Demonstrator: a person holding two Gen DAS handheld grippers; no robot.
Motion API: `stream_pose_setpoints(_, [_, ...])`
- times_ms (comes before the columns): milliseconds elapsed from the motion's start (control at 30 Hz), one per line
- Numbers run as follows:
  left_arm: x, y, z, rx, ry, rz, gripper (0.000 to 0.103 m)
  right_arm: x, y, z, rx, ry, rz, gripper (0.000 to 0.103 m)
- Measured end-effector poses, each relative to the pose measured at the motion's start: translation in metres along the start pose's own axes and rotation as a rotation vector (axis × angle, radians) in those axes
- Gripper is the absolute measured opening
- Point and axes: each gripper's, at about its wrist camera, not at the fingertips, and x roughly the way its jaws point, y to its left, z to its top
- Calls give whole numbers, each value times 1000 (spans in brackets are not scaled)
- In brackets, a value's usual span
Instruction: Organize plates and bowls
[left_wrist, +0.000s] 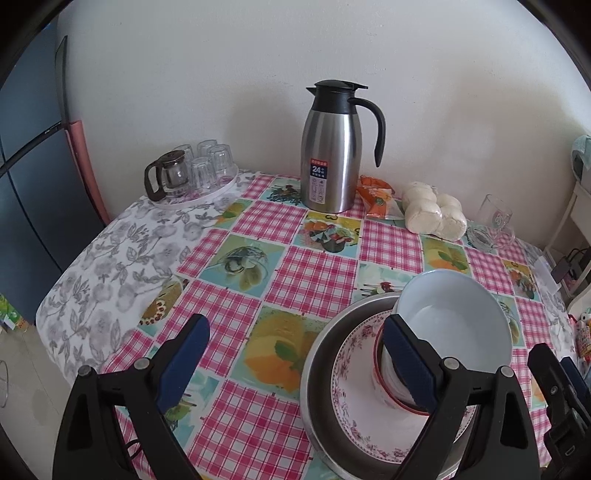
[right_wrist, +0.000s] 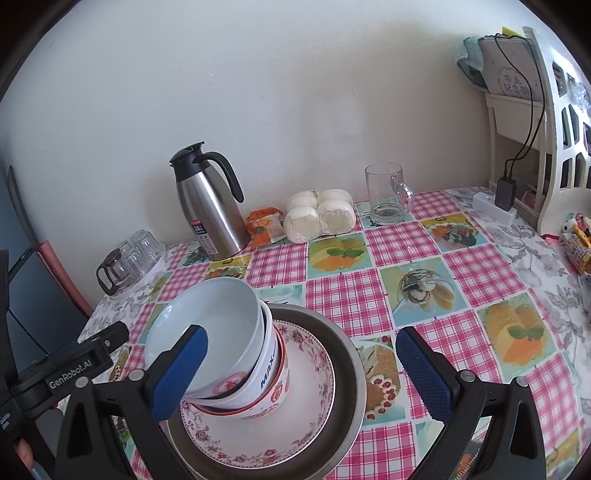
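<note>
Both claws spread wide, flanking tilted bowls (right_wrist: 207, 332) stacked on floral plate (right_wrist: 310, 424)

Left gripper (left_wrist: 297, 363): jaws spread wide, nothing between the blue pads (left_wrist: 183, 363); black frame low in its own view.
Right gripper (right_wrist: 303, 373): jaws spread wide, gripping nothing; blue pads (right_wrist: 424, 373) face inward.
Relative position: side by side, each gripper's edge visible in the other's view.

My left claw (left_wrist: 295, 358) is spread wide, grabbing nothing. Its right finger sits against the tilted white bowl (left_wrist: 454, 317) stacked on a floral plate (left_wrist: 354, 384) inside a metal pan (left_wrist: 321, 350).
</note>
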Motion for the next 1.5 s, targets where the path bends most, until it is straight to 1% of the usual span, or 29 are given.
stream_pose_setpoints(200, [-4, 1, -7, -5, 31, -31, 95, -13, 3, -6, -20, -22, 11, 103])
stream_pose_setpoints(533, [-14, -3, -25, 57, 39, -2, 95, -30, 13, -23, -73, -16, 22, 103])
stream_pose_setpoints(633, [-11, -3, -32, 70, 66, -2, 95, -30, 16, -29, -89, 5, 9, 103])
stream_pose_setpoints(833, [-3, -5, -45, 126, 130, 33, 95, -29, 19, -39, -118, 66, 2, 103])
stream_pose_setpoints(967, [3, -1, -53, 126, 181, 23, 95, -25, 23, -48, -153, 116, -20, 103])
stream_pose_setpoints(1067, [5, 0, -58, 135, 196, 36, 95, -18, 19, -53, -148, 168, -43, 103])
stream_pose_setpoints(1233, [8, 3, -65, 147, 236, 25, 95, -8, 12, -59, -132, 239, -85, 103])
stream_pose_setpoints(1500, [11, 8, -72, 149, 263, 24, 95, 0, 9, -63, -131, 298, -117, 103])
